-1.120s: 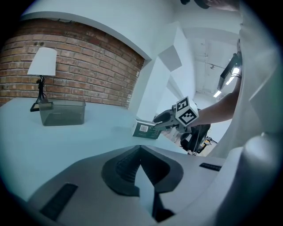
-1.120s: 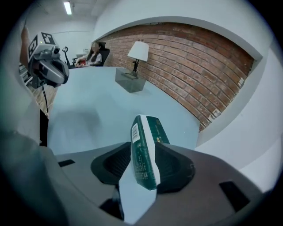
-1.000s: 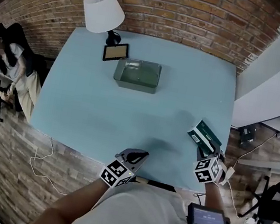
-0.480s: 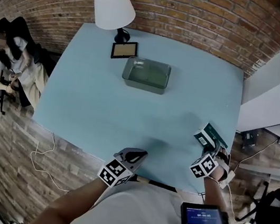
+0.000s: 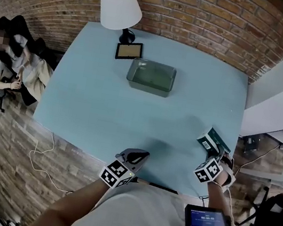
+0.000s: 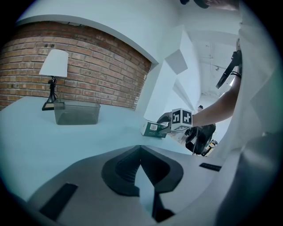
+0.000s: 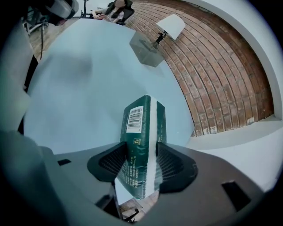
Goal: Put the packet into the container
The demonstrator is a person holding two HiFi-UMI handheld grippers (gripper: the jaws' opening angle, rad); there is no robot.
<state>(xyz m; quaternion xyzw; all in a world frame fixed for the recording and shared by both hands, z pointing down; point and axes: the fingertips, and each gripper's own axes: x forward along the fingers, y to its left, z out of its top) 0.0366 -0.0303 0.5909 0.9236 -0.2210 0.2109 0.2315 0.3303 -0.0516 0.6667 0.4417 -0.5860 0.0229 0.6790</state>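
Observation:
A dark green packet (image 5: 212, 140) with a barcode lies at the table's right edge. My right gripper (image 5: 220, 154) reaches around it from the near side. In the right gripper view the packet (image 7: 139, 132) stands between the jaws of the right gripper (image 7: 141, 155), which are closing, with a pad against each side. The clear, empty container (image 5: 151, 76) sits far off, near the back of the table. My left gripper (image 5: 138, 156) rests shut and empty at the front edge. The left gripper view shows the packet (image 6: 154, 129) and the container (image 6: 76, 112).
A white lamp (image 5: 121, 6) and a small picture frame (image 5: 128, 50) stand behind the container. The pale blue table (image 5: 104, 108) ends just right of the packet. A seated person (image 5: 15, 60) is off its left side. A brick wall runs behind.
The head view has drifted a little, so everything sits slightly further right. My right gripper has stayed around the packet, which has not visibly moved on the table. The left gripper is unchanged.

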